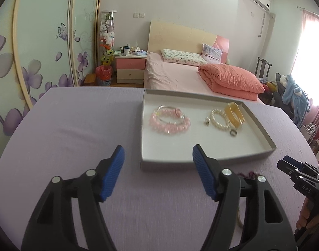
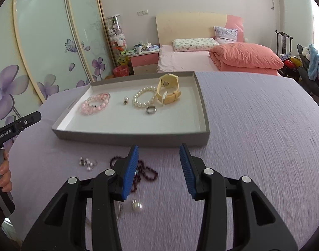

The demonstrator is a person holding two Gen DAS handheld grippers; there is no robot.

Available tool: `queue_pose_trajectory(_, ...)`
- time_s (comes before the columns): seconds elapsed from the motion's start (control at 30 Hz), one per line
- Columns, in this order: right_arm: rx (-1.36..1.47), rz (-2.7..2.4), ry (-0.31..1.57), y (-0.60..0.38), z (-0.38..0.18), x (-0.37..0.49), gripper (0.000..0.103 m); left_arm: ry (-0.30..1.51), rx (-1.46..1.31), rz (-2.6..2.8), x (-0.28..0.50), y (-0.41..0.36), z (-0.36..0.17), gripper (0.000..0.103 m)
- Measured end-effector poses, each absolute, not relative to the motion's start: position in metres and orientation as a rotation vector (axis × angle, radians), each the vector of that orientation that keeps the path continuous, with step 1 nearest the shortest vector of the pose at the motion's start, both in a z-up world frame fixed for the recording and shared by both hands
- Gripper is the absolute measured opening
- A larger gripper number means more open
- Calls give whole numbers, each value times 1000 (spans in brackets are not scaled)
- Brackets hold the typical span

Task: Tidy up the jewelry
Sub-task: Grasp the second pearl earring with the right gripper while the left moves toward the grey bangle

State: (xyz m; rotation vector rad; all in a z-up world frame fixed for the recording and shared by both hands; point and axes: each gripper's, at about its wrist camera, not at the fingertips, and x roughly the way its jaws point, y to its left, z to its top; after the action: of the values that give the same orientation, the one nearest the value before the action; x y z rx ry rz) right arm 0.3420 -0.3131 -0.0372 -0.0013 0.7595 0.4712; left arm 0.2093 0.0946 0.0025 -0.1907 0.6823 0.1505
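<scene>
Jewelry, namely a dark red beaded bracelet (image 2: pixel 145 172), loose white pearl pendant (image 2: pixel 138 207) and small pale bead cluster (image 2: pixel 87 164), lies outside the shallow grey cardboard tray (image 2: pixel 130 135) on the lilac-clothed tabletop (image 2: pixel 253 146), evidently awaiting sorting, since the left tool (image 1: pixel 158 171) and right tool (image 2: pixel 158 170) both stand apart-jawed, holding nothing.

A bedroom with pale walls (image 1: pixel 180 4). A bed (image 1: pixel 174 77) with pink sheets and a cream headboard (image 1: pixel 180 35) stands beside a pink nightstand (image 1: pixel 130 68). Floral sliding wardrobe doors (image 1: pixel 44 41) line one side; bright daylight enters through a curtained window (image 1: pixel 310 41).
</scene>
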Motion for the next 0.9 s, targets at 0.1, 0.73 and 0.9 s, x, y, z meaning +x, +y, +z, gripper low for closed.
queue_pose_trajectory(0.1,-12,475,781,-317,-44,333,43,684,-193,146,197,93,0,71)
queue_pose_trajectory(0.73,-145,529,883,-294,-74,302,36,716,-168,78,153,56,-15,82)
queue_pose_trajectory(0.9,-164,512,883,-289,-76,304,31,731,-173,72,154,55,-19,82)
